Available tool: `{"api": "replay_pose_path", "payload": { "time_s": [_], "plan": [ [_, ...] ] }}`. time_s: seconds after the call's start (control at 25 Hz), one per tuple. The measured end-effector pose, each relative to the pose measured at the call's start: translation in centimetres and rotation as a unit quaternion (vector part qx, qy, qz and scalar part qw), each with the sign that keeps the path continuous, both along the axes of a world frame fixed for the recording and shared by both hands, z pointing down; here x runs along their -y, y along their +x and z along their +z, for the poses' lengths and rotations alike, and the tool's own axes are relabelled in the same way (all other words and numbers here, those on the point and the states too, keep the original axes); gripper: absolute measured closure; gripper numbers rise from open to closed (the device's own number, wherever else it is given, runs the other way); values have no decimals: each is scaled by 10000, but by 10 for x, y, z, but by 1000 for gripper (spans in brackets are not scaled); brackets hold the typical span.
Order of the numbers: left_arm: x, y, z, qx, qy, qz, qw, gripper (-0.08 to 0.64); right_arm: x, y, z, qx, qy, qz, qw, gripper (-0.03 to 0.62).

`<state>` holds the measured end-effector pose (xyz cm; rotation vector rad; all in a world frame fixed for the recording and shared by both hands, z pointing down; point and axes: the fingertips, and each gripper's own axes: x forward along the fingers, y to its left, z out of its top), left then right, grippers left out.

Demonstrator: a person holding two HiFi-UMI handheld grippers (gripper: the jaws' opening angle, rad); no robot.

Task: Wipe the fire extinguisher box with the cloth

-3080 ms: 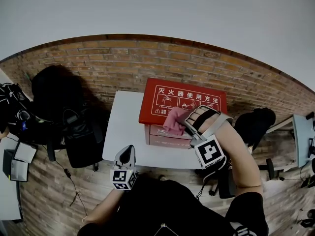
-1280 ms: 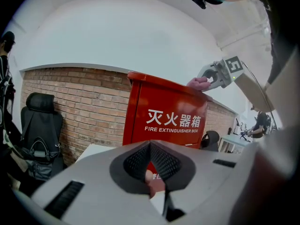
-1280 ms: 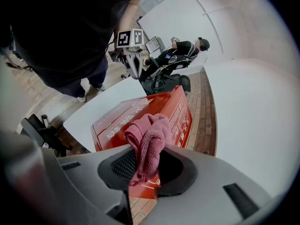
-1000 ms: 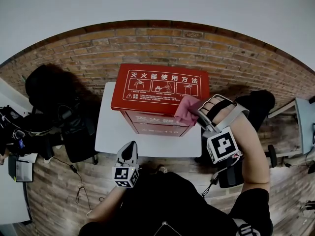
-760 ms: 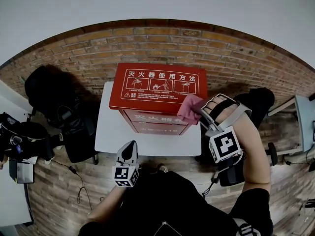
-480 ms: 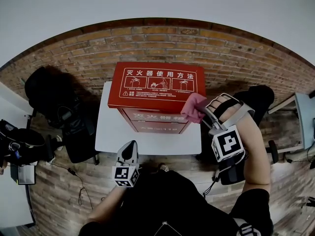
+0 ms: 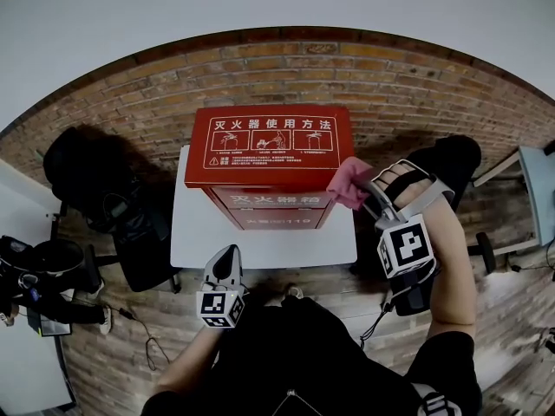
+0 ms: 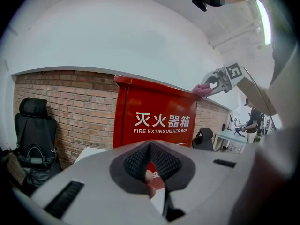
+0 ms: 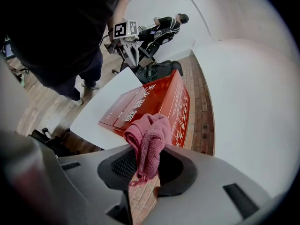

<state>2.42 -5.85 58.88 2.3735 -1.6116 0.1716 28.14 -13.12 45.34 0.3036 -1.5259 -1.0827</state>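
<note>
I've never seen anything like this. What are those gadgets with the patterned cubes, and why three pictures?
No robot here: a person holds tongs in each hand. One camera sits on the person's head and looks down; the other two ride on the tongs and look along their jaws. A red fire extinguisher box stands on a white table. The right tongs are shut on a pink cloth, held at the box's top corner. The left tongs are shut on nothing, near the table's front edge. The cubes are part of the tongs.
</note>
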Motion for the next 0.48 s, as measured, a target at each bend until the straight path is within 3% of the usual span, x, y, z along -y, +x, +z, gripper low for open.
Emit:
{"api": "replay_pose_path", "payload": {
  "time_s": [0.28, 0.48],
  "plan": [
    [-4, -8, -7, 47, 117, 180, 9998, 541, -2, 6, -1, 884, 202, 723, 9933, 484],
    [-2, -24, -20, -12, 200, 405, 9990, 541, -4, 7, -3, 1856, 611, 1444, 9700, 484]
  ]
}}
